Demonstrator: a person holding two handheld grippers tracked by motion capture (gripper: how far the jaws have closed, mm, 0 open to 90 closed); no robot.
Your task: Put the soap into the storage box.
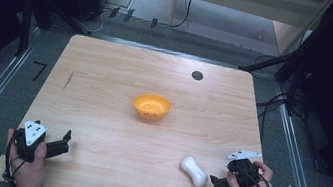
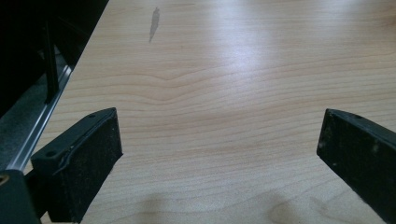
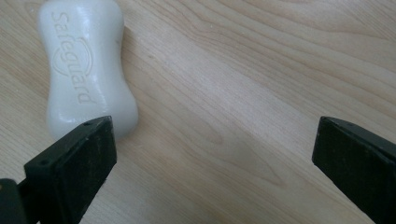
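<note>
The soap bar (image 1: 193, 171) is lying on the table (image 1: 103, 93), just left of the right gripper (image 1: 219, 184). The bowl (image 1: 151, 107) is sitting mid-table, behind it.

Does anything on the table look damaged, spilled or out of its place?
Nothing is spilled or broken. The white soap bar lies flat on the table, apart from the upright orange bowl. One oddity: a dark streak marks the wood near the left edge. Both tongs are open.

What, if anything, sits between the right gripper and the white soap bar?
Nothing visible. The right gripper is open beside the soap bar, with bare wooden table between them. In its own view the soap bar lies just beyond the left finger.
</note>
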